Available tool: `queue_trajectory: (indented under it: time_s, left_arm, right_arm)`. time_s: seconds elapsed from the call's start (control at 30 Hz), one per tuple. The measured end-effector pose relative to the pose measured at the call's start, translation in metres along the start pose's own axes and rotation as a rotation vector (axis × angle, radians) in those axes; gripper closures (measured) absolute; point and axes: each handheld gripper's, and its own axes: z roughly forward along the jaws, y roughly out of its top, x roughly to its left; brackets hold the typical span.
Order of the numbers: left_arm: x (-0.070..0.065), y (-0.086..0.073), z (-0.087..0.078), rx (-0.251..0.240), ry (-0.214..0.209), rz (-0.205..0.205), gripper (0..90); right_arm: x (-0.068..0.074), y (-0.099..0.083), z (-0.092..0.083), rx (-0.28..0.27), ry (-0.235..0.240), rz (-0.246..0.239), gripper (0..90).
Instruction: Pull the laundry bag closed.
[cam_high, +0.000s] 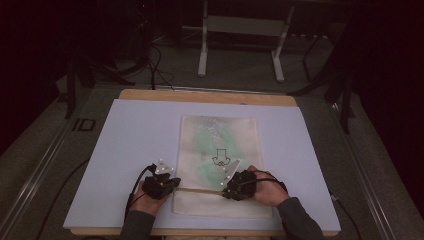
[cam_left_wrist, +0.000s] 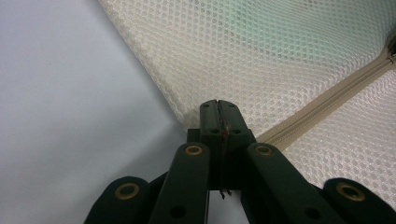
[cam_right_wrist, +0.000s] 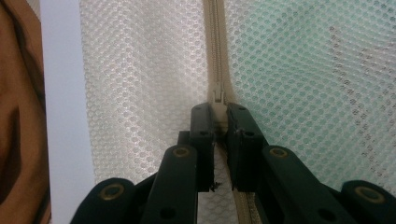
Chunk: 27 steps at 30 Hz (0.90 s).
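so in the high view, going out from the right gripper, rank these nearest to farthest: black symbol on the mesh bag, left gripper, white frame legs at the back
From the right gripper:
1. Black symbol on the mesh bag, just ahead of it.
2. Left gripper, off to its left at the bag's edge.
3. White frame legs, on the floor beyond the table.

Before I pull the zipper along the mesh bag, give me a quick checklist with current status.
1. Right gripper on zipper pull: ok, jaws closed around its tab.
2. Left gripper pinching the mesh bag edge at the zipper's end: ok.
3. Bag flat on white board: ok.
4. Zipper track ahead of the pull straight: ok.
5. Grip firmness: cannot tell.
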Motion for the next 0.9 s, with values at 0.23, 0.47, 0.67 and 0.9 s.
queue_trajectory:
  time_s: [0.23, 0.47, 0.67, 0.9]
  left_arm:
    - [0.000, 0.000, 0.000, -0.001, 0.002, 0.000, 89.6]
    - [0.000, 0.000, 0.000, 0.000, 0.001, 0.001, 89.6]
    - [0.000, 0.000, 0.000, 0.001, 0.002, 0.000, 89.6]
    - [-0.001, 0.000, 0.000, -0.002, 0.004, -0.001, 89.6]
  right_arm:
    - [0.000, -0.006, -0.004, 0.000, -0.007, 0.009, 82.4]
    - [0.000, -0.010, -0.007, 0.009, -0.013, 0.014, 82.3]
    - [0.000, -0.016, -0.011, 0.009, -0.019, 0.024, 82.3]
    - [0.000, -0.021, -0.016, 0.012, -0.027, 0.032, 82.3]
